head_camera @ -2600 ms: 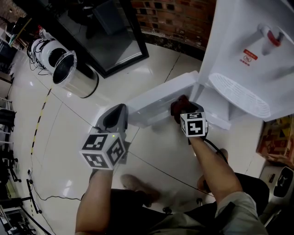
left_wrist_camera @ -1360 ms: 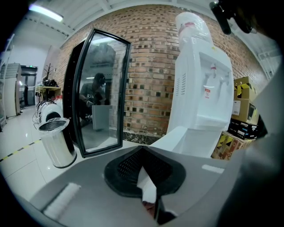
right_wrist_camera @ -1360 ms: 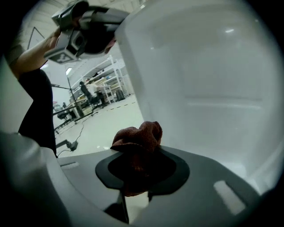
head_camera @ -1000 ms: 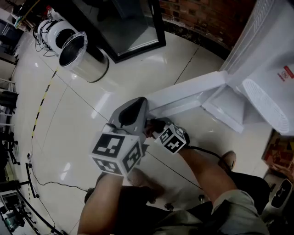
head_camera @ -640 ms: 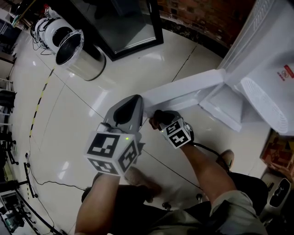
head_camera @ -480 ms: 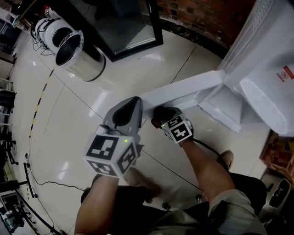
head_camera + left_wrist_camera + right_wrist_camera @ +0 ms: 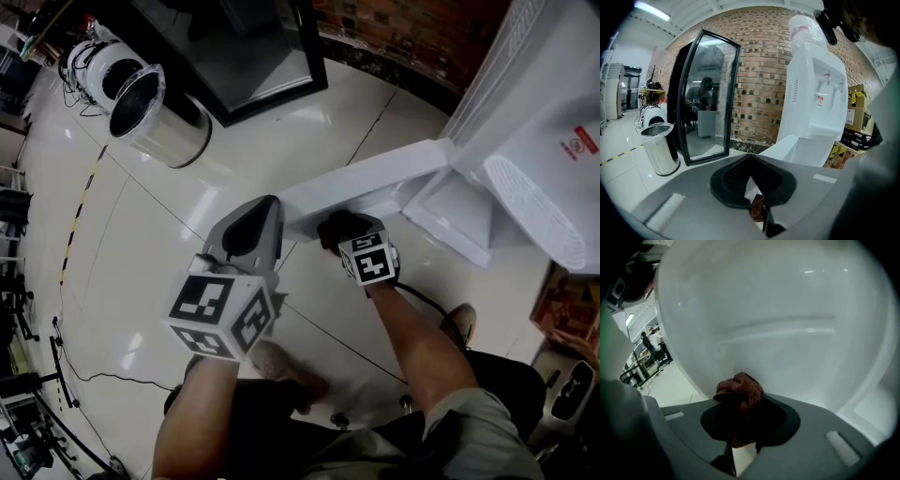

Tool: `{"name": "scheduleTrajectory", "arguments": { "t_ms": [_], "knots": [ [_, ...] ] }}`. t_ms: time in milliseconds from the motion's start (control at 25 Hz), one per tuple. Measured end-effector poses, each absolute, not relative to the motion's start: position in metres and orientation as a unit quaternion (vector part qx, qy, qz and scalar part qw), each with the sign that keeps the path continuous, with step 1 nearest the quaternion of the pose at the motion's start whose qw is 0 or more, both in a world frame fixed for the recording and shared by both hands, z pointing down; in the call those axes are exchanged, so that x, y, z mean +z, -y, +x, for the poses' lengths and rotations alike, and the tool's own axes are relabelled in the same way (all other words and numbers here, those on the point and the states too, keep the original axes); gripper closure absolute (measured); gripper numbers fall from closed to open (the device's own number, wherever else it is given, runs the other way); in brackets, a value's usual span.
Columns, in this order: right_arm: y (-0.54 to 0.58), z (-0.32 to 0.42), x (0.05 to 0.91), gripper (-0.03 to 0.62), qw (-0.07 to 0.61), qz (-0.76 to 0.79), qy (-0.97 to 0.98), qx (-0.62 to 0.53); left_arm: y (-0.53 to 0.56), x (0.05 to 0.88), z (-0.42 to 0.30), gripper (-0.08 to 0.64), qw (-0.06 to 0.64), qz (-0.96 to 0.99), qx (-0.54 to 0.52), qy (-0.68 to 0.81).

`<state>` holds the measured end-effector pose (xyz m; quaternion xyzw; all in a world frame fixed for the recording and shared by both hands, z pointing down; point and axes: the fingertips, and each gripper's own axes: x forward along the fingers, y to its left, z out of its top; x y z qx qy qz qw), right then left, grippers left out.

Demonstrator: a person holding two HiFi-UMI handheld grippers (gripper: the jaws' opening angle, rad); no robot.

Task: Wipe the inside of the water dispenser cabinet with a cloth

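Cloth (image 7: pixel 739 391), reddish-brown, clamped in right gripper (image 7: pixel 340 230) & pressed to white face of open cabinet door (image 7: pixel 370 180), frame centre, apparently mid-wipe. Left gripper (image 7: pixel 251 223) closed, empty, idle by door's free end; water dispenser (image 7: pixel 548 103) upper right.

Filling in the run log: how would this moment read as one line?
right claw: shut on cloth, at cabinet door | left claw: shut, empty

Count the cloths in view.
1: a dark red cloth held in the jaws of the right gripper, at the open white cabinet door. Others could be hidden behind it.
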<state>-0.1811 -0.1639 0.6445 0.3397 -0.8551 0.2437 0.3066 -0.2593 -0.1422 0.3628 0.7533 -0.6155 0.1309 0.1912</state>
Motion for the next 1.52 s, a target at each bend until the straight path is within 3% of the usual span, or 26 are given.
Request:
{"name": "scheduleTrajectory", "arguments": {
  "t_ms": [400, 880, 1240, 1520],
  "knots": [
    [0.213, -0.054, 0.645, 0.483, 0.233, 0.531, 0.738, 0.345, 0.143, 0.364, -0.260, 0.560, 0.182, 0.745, 0.146, 0.625],
    [0.219, 0.015, 0.636, 0.483, 0.207, 0.574, 0.712, 0.349, 0.147, 0.364, -0.262, 0.558, 0.169, 0.728, 0.160, 0.644],
    [0.209, -0.003, 0.647, 0.482, 0.238, 0.540, 0.731, 0.341, 0.150, 0.363, -0.261, 0.557, 0.164, 0.732, 0.156, 0.643],
    [0.124, -0.163, 0.642, 0.480, 0.284, 0.275, 0.877, 0.272, 0.149, 0.363, -0.259, 0.558, 0.168, 0.740, 0.147, 0.634]
  ]
}}
